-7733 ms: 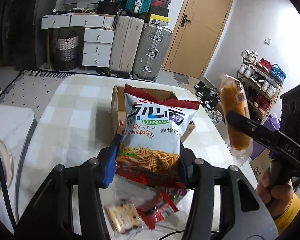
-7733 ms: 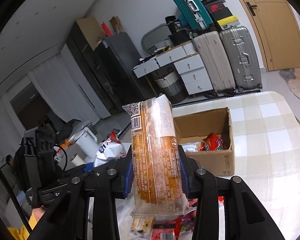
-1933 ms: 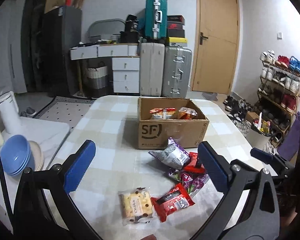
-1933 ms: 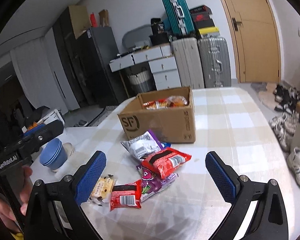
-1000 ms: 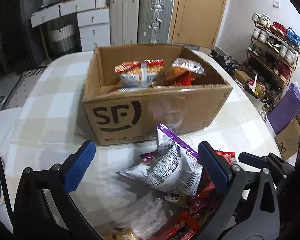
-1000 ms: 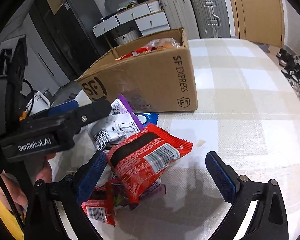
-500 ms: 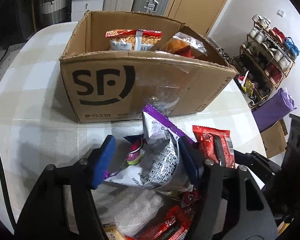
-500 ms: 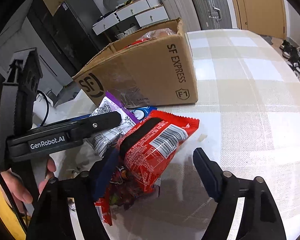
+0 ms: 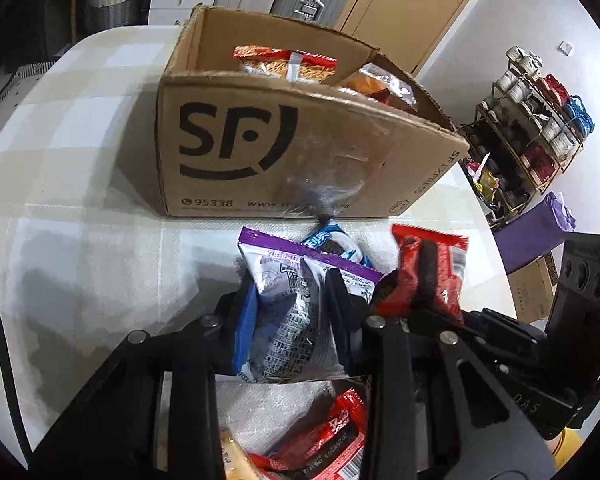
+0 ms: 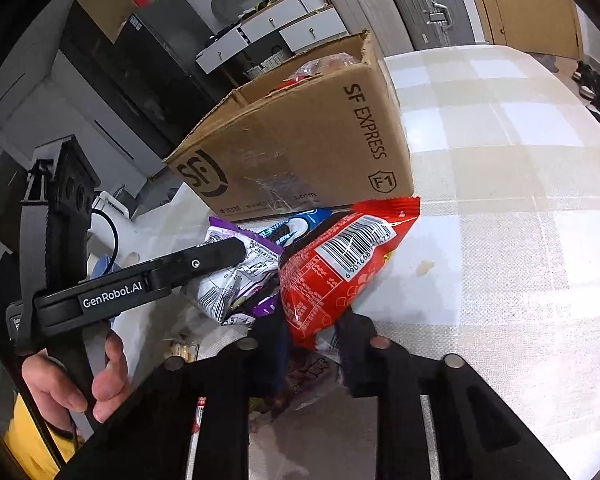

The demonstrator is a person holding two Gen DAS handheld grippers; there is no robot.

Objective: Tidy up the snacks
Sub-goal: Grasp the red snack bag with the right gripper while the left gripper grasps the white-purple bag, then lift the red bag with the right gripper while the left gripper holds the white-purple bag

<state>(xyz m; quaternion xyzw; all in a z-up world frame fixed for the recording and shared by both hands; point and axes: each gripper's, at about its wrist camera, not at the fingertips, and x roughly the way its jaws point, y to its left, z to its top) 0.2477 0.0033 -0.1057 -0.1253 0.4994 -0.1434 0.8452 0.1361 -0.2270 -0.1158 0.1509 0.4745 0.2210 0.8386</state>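
My left gripper (image 9: 290,312) is shut on a silver snack bag with a purple top edge (image 9: 288,300), just in front of the SF cardboard box (image 9: 260,160). My right gripper (image 10: 312,336) is shut on the lower end of a red snack bag with a barcode (image 10: 340,264); that bag also shows in the left wrist view (image 9: 432,272). The box (image 10: 312,152) holds a noodle bag (image 9: 284,62) and an orange-brown bread pack (image 9: 380,88). A blue cookie pack (image 9: 332,242) lies against the box front.
More snacks lie on the checked tablecloth (image 10: 520,208) under the grippers: a red packet (image 9: 324,444) and a purple packet (image 10: 260,304). The left gripper handle (image 10: 140,280) and the hand holding it fill the right wrist view's left side. A shoe rack (image 9: 540,112) stands right of the table.
Both grippers have closed: the left on the silver and purple bag, the right on the red bag. Both have moved closer to the pile and the box.
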